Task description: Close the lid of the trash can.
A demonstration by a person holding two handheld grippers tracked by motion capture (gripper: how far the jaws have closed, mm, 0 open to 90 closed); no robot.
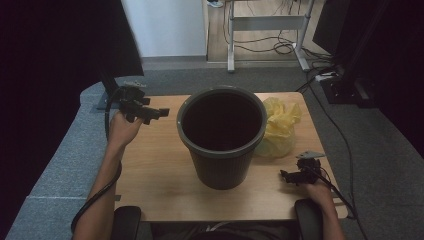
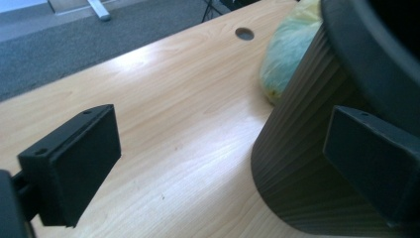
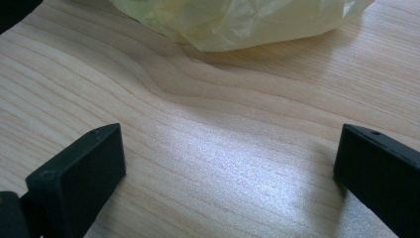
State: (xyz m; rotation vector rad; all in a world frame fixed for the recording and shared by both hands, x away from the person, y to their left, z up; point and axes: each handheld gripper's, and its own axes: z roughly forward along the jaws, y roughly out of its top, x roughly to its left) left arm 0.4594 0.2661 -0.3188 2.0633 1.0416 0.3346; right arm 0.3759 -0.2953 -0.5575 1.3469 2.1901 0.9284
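We hold both grippers open, empty: left [image 1: 159,113] beside bin [image 1: 222,137]; right [image 1: 286,176] nearer bag [image 1: 280,127], ahead.

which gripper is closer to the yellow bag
Right. The right gripper sits on the table just in front of the yellow bag; the left gripper is across the bin, on its far side.

Grey carpet [image 1: 165,75], metal desk frame [image 1: 267,22] behind
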